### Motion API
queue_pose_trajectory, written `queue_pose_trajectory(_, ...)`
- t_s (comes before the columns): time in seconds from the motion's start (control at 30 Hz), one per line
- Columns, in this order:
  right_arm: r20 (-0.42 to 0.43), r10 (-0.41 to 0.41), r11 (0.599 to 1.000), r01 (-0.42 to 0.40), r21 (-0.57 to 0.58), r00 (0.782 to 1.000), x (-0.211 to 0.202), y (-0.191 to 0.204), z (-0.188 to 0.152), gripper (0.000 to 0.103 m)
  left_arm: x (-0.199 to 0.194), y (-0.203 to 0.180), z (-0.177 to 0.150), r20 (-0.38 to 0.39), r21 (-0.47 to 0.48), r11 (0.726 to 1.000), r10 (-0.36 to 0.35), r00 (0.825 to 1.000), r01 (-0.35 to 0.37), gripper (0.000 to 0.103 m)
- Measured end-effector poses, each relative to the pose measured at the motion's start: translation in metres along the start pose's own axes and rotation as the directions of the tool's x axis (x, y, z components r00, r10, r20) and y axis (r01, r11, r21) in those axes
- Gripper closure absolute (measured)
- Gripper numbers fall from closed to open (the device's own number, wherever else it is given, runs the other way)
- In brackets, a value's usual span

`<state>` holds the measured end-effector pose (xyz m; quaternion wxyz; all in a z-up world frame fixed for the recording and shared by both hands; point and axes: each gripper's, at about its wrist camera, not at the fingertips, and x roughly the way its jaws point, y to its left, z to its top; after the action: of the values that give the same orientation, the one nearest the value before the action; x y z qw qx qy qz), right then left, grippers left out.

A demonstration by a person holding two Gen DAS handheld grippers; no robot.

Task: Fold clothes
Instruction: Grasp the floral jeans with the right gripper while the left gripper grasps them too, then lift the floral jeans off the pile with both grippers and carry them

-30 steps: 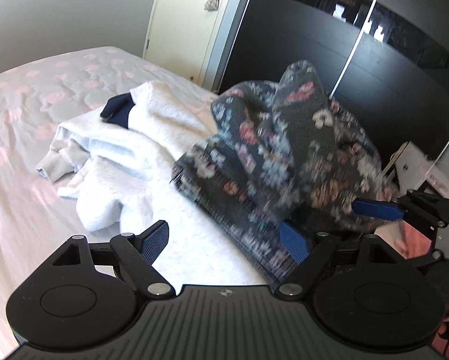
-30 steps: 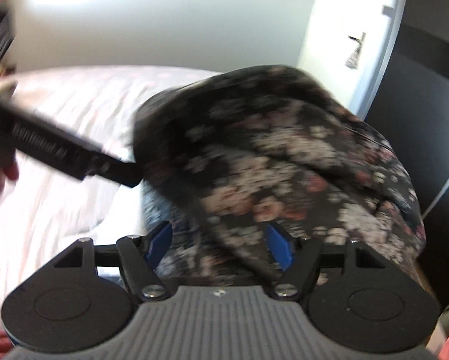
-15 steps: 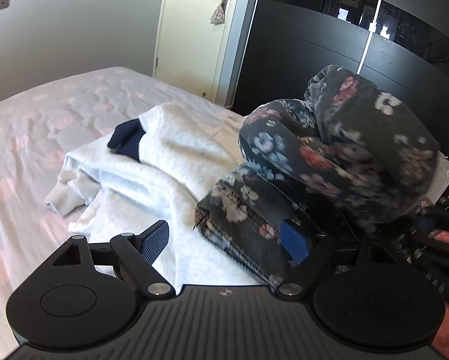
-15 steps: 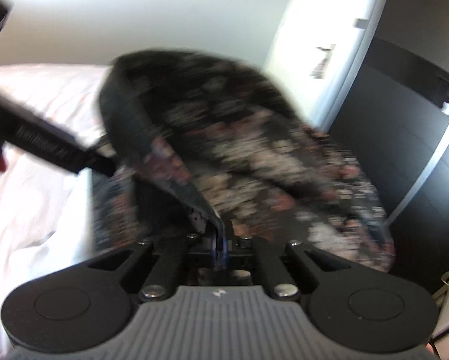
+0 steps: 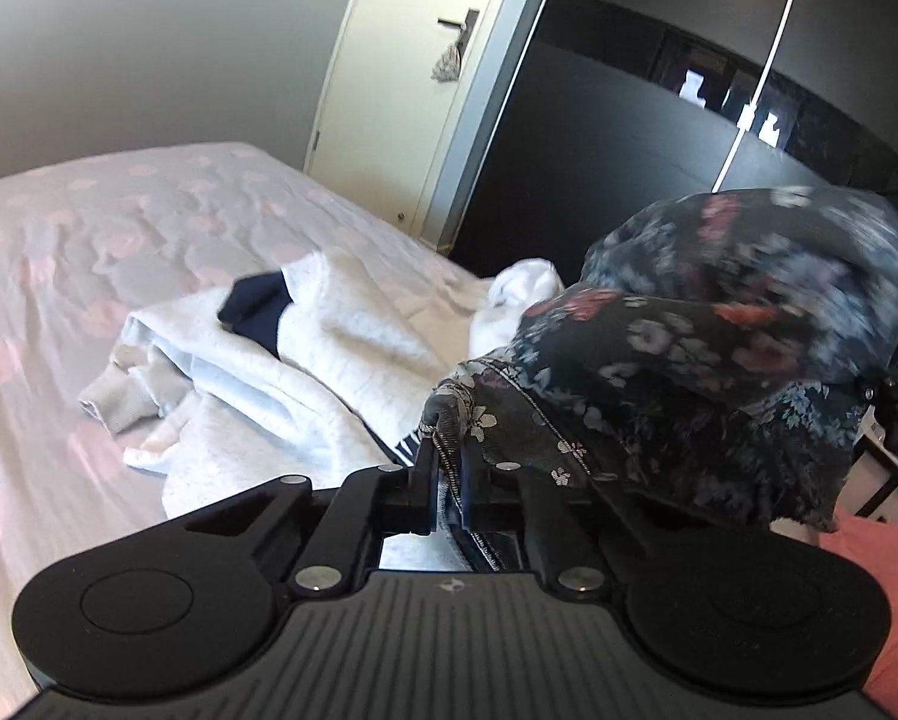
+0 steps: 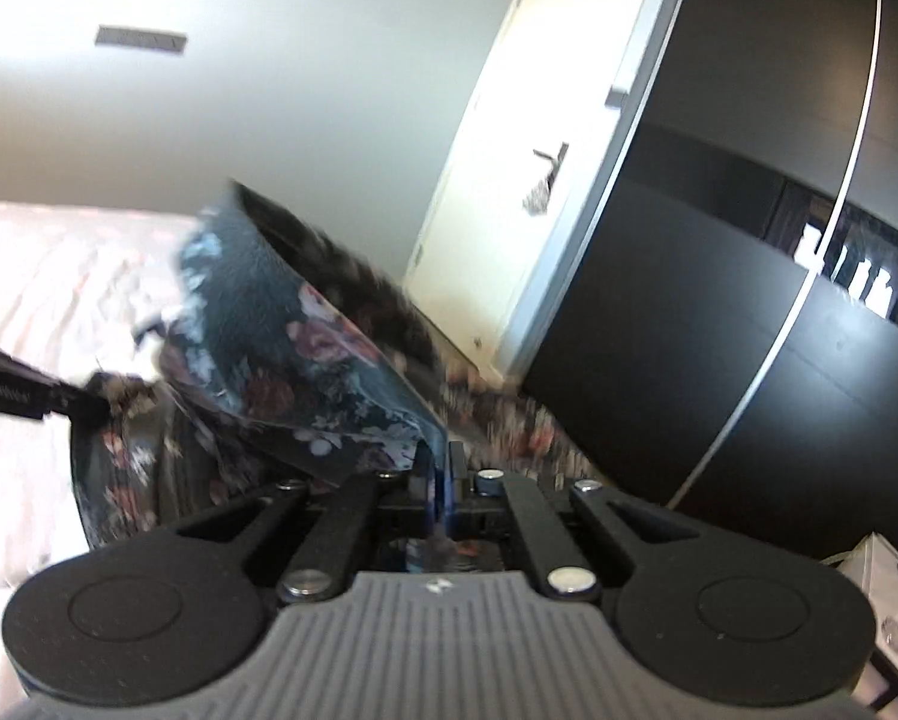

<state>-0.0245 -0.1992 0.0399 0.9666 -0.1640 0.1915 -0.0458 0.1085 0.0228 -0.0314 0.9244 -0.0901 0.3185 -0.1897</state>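
A dark floral garment hangs lifted above the bed, bunched and blurred. My left gripper is shut on one edge of it, near a hem. The same floral garment fills the left of the right wrist view, where my right gripper is shut on another edge. The left gripper's fingers poke in from the left edge there, pinching the cloth.
A crumpled white sweatshirt with a navy collar lies on the pink-patterned bed. A white door and dark wardrobe doors stand behind. White shelving sits at the right.
Both grippers went from open to shut on the floral garment, the right first, then the left. The garment has been lifted off the bed and off the sweatshirt.
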Motion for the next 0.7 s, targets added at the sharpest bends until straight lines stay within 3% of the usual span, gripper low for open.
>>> queue_pose_trajectory(0.17,0.1,0.054,0.999,-0.054,0.003,0.994,-0.039,0.009,0.04,0.1,-0.055,0.01,0.013,0.085,-0.02,0.999,0.042,0.996,-0.04,0.103)
queue_pose_trajectory(0.23,0.14,0.089,0.996,-0.089,-0.007,0.986,-0.055,0.018,0.055,0.1,-0.087,0.016,0.019,0.168,0.011,0.99,0.136,0.976,-0.14,0.103)
queue_pose_trajectory(0.33,0.185,0.166,0.986,-0.165,-0.02,0.969,-0.077,0.036,0.078,0.1,-0.14,0.039,0.029,0.22,-0.019,0.982,0.186,0.957,-0.187,0.103)
queue_pose_trajectory(0.4,0.216,0.2,0.98,-0.193,-0.056,0.956,-0.09,0.056,0.091,0.1,-0.169,0.053,0.03,0.205,-0.017,0.975,0.222,0.953,-0.223,0.103)
queue_pose_trajectory(0.5,0.245,0.213,0.975,-0.191,-0.109,0.946,-0.106,0.085,0.104,0.1,-0.19,0.064,0.019,0.166,-0.016,0.976,0.216,0.962,-0.217,0.103)
queue_pose_trajectory(0.63,0.199,0.165,0.985,-0.153,-0.074,0.966,-0.101,0.069,0.083,0.1,-0.193,0.07,-0.002,0.121,-0.025,0.98,0.198,0.973,-0.196,0.103)
queue_pose_trajectory(0.7,0.172,0.139,0.99,-0.132,-0.054,0.975,-0.097,0.058,0.071,0.1,-0.189,0.07,-0.01,0.098,-0.03,0.984,0.178,0.979,-0.176,0.096)
